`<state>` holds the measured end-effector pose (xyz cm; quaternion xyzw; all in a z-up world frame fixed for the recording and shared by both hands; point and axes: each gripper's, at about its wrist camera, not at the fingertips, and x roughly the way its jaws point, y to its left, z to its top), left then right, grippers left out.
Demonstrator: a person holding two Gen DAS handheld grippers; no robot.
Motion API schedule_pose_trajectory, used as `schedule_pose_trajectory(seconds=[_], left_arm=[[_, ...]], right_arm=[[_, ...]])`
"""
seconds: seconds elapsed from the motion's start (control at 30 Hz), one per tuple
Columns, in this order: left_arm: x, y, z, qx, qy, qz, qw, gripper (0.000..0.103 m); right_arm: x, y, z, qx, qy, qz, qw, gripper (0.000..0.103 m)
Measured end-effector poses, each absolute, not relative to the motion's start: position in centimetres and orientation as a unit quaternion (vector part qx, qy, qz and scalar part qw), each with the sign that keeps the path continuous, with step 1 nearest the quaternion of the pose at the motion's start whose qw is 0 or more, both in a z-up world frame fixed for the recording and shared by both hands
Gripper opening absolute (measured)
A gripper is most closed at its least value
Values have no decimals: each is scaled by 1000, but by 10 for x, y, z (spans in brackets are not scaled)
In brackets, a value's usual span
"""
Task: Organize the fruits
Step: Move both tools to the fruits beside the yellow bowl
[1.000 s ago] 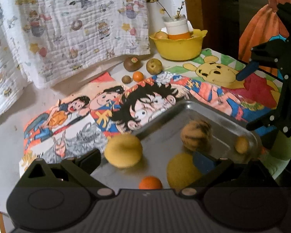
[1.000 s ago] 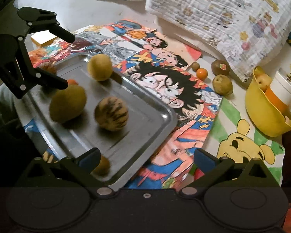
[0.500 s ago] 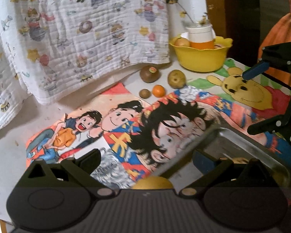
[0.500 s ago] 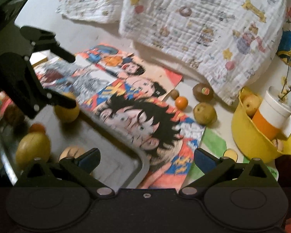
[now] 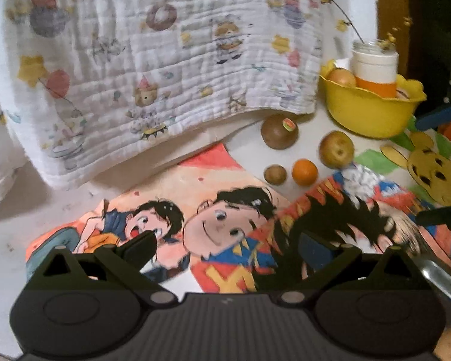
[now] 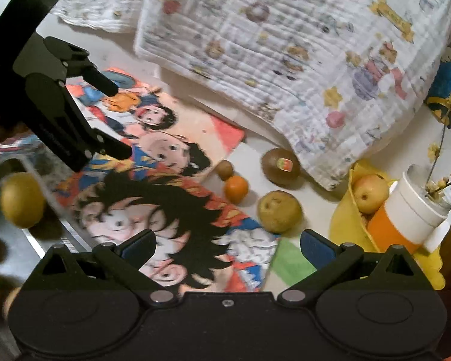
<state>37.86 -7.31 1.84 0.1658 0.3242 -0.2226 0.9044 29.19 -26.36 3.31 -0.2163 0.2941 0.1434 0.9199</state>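
Four loose fruits (image 6: 281, 212) lie on the table ahead of both grippers, between the yellow bowl (image 6: 345, 225) and the comic mat (image 6: 177, 210), nearest the right gripper (image 6: 227, 248), whose jaws, like the left gripper's (image 5: 227, 248), are spread and empty.

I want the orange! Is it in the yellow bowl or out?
Out. The orange sits on the table beside the small brown fruit, apart from the yellow bowl.
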Motion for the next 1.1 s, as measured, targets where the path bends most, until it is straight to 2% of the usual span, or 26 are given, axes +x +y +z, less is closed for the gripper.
schedule_pose_trajectory(seconds=[0.57, 0.97, 1.1], left_arm=[[421, -109, -6, 167, 274, -296, 899, 102], [423, -138, -5, 237, 209, -377, 871, 102], [424, -152, -9, 278, 192, -401, 852, 98]], right_arm=[[356, -286, 6, -287, 304, 101, 903, 91], [384, -277, -4, -374, 314, 125, 864, 84], [393, -275, -8, -399, 321, 142, 848, 80]])
